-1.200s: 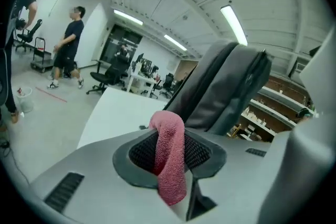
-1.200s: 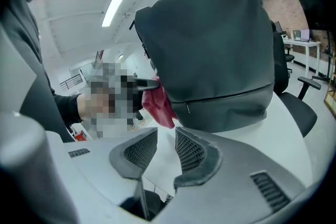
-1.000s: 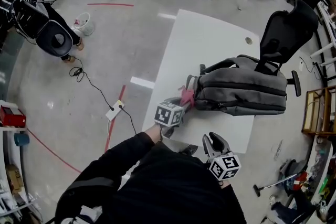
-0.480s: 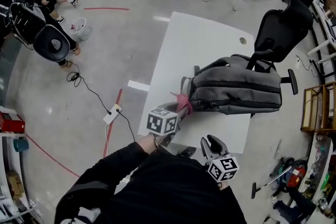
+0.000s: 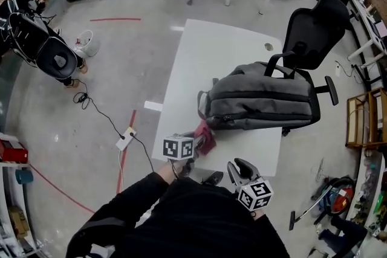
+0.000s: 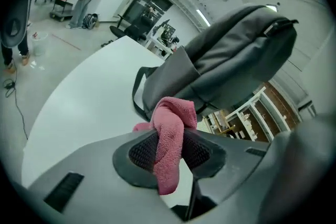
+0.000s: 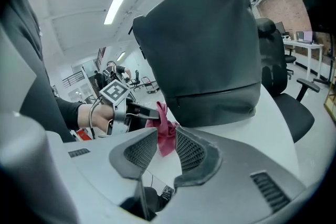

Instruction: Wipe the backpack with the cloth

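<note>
A grey backpack (image 5: 260, 99) lies on its side on the white table (image 5: 211, 57). My left gripper (image 5: 195, 141) is shut on a pink cloth (image 5: 205, 137), just in front of the backpack's left end, near the table's front edge. In the left gripper view the cloth (image 6: 170, 139) is pinched between the pads, with the backpack (image 6: 231, 55) close behind it. Contact between cloth and bag is unclear. My right gripper (image 5: 237, 167) hangs off the near edge, open and holding nothing. Past its open jaws the right gripper view shows the cloth (image 7: 164, 126), the left gripper (image 7: 137, 110) and the backpack (image 7: 210, 44).
A black office chair (image 5: 314, 27) stands against the table's far right side. On the floor to the left lie a power strip (image 5: 124, 138) and its cable. A wooden shelf (image 5: 363, 121) is at the right. People and more chairs are farther off.
My left gripper, still holding the cloth, has drawn back from the backpack's left end toward the table's near edge and rolled a little. The right gripper has barely shifted.
</note>
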Tool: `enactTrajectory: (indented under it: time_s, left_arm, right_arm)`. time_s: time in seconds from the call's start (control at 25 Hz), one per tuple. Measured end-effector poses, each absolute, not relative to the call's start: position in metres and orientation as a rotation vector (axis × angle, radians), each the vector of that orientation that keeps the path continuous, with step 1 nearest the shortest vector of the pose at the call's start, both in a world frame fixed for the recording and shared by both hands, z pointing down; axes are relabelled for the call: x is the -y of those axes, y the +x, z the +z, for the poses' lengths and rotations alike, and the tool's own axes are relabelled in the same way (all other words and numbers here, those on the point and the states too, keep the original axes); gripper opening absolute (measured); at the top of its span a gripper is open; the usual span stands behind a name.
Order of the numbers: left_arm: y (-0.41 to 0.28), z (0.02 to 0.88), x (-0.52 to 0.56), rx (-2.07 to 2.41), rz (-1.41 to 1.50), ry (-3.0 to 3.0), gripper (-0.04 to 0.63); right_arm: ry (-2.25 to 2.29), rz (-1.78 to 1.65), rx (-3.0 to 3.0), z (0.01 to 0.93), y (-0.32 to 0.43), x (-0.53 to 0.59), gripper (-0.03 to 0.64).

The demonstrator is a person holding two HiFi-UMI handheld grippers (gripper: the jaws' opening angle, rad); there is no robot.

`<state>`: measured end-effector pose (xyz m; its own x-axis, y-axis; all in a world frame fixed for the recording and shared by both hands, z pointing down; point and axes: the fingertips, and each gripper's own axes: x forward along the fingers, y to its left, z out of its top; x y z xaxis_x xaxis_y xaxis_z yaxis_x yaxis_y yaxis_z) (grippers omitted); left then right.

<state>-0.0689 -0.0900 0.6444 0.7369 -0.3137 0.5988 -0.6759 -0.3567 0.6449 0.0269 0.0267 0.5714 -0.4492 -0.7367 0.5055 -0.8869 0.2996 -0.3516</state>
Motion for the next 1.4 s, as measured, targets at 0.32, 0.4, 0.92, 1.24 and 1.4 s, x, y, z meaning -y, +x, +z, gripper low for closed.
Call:
enactTrajectory:
  time_s: [0.32, 0.4, 0.92, 1.24, 1.4]
  left_arm:
    - [-0.007, 0.574, 0.025, 0.415, 0.338, 2.184, 0.123]
    - [0.010, 0.545, 0.017, 0.354, 0.258, 2.215, 0.123]
    - [0.048, 0.451, -0.040, 0.036, 0.009, 2.110, 0.123]
    - [0.034, 0.416, -0.013, -0.070, -0.031, 2.197, 0.187]
    - [0.026, 0.372, 0.002, -0.060, 0.058, 2.608, 0.187]
  right_arm:
    - [1.583, 0.883, 2.422, 0.544, 0.083, -0.025, 0.115]
    - [1.487, 0.730, 2.585, 0.514, 0.072, -0.022, 0.119]
    - [1.064, 0.022, 2.753, 0.450, 0.035, -0.035, 0.285]
    - [1.356, 0.238, 2.898, 0.421, 0.037, -0.010, 0.114]
    - [1.699, 0.419, 2.878, 0.391, 0.086, 0.008, 0.095]
